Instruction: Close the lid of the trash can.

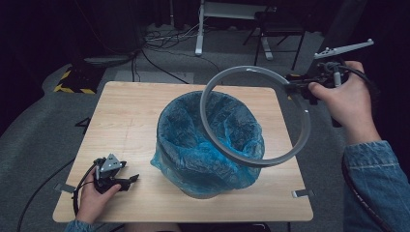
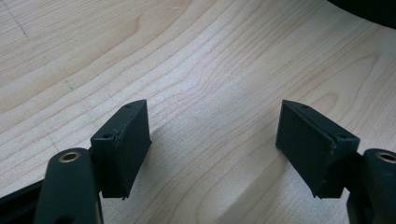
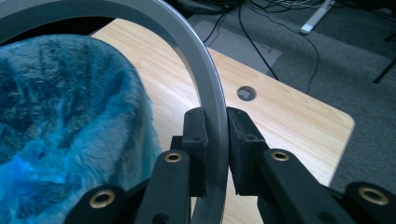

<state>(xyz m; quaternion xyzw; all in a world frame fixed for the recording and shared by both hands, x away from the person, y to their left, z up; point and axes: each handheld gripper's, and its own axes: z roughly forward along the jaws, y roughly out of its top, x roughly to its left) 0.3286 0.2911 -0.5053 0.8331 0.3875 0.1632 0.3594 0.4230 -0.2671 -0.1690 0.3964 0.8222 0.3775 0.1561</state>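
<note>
A bin lined with a blue plastic bag [image 1: 211,140] stands in the middle of the wooden table [image 1: 125,116]; the bag's edge is folded over the rim [image 3: 70,116]. A grey ring [image 1: 300,140] hangs tilted in the air above the bin's right side. My right gripper [image 1: 302,87] is shut on the ring's far right edge [image 3: 215,126], jaws pressed to both its faces. My left gripper [image 1: 130,180] rests low at the table's front left, held in a hand. It stands open [image 2: 215,144] over bare wood, nothing between its jaws.
Grey carpet [image 1: 38,130] surrounds the table, with cables [image 1: 159,43] and metal stand legs [image 1: 200,29] at the back. A yellow-black striped strip [image 1: 72,88] lies at the back left. The table has a round hole [image 3: 246,93] near its right corner.
</note>
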